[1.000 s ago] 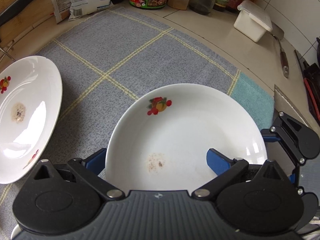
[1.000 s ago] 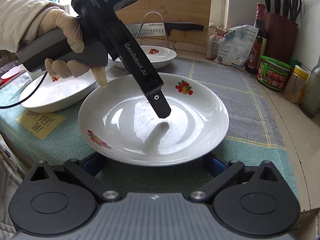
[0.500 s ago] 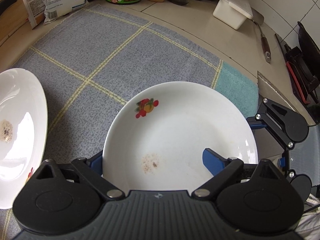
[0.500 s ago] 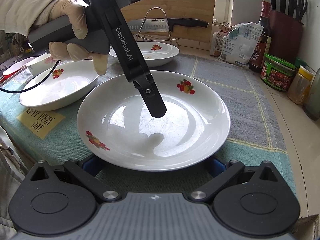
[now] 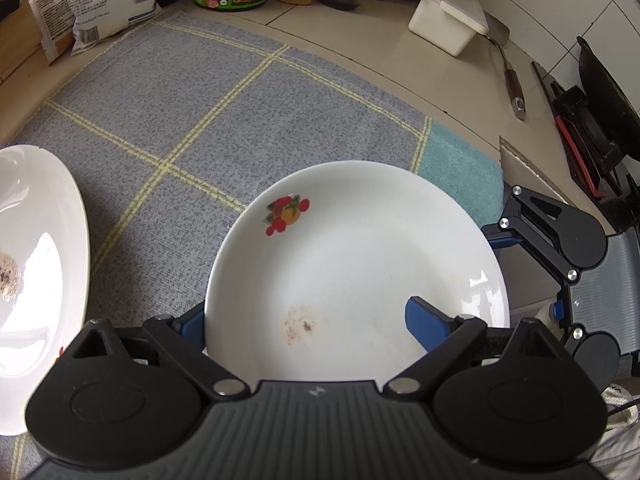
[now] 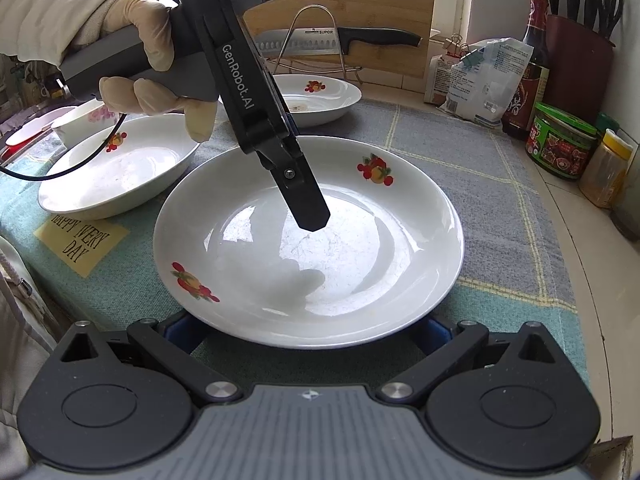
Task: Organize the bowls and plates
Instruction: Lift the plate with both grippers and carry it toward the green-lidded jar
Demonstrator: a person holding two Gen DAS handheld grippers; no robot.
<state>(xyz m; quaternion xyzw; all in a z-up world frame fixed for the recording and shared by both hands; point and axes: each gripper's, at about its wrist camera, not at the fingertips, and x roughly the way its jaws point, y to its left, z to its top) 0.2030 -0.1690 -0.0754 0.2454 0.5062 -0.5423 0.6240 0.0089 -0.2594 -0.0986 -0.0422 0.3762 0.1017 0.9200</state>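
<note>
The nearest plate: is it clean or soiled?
Soiled. The nearest plate shows a small brownish speckled residue patch on its inner surface in the left wrist view; otherwise it holds no food.

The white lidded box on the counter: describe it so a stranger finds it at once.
Start from the grey checked mat and go past its far right corner onto the bare beige counter. There, near the tiled wall, stands the white lidded box, beside a metal spatula. Unlike the round jars and bottles lined up beside it, it is plain, rectangular and unlabelled.
</note>
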